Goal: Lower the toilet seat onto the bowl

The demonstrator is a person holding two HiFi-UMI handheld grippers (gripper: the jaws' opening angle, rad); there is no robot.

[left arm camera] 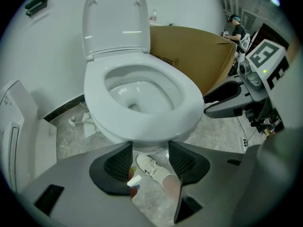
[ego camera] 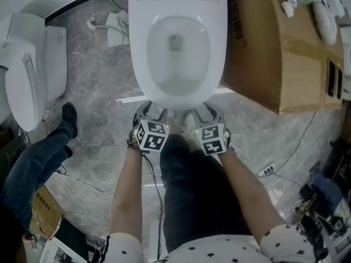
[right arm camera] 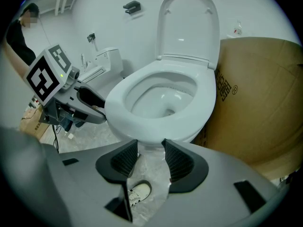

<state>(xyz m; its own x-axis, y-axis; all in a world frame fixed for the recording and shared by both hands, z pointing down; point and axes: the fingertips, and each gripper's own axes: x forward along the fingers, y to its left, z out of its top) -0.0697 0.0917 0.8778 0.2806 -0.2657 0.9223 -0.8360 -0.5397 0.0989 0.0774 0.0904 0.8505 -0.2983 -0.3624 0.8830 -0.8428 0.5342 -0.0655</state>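
Note:
A white toilet [ego camera: 178,43] stands straight ahead of me. Its ring-shaped seat [left arm camera: 189,103] appears to lie flat on the bowl, while the solid lid [left arm camera: 113,18] stands upright against the wall. Both grippers hover side by side at the bowl's front edge, a little below the rim. My left gripper [ego camera: 149,114] [left arm camera: 149,148] is open with only floor and a white shoe showing between its jaws. My right gripper [ego camera: 204,113] [right arm camera: 150,148] is open too, holding nothing. Each gripper also shows in the other's view, the right gripper [left arm camera: 227,98] and the left gripper [right arm camera: 90,103].
A large cardboard box [ego camera: 274,53] stands tight against the toilet's right side. A second white toilet unit [ego camera: 27,70] is at the left, with a person's leg in jeans [ego camera: 38,158] near it. Cables and a power strip [ego camera: 267,170] lie on the grey floor.

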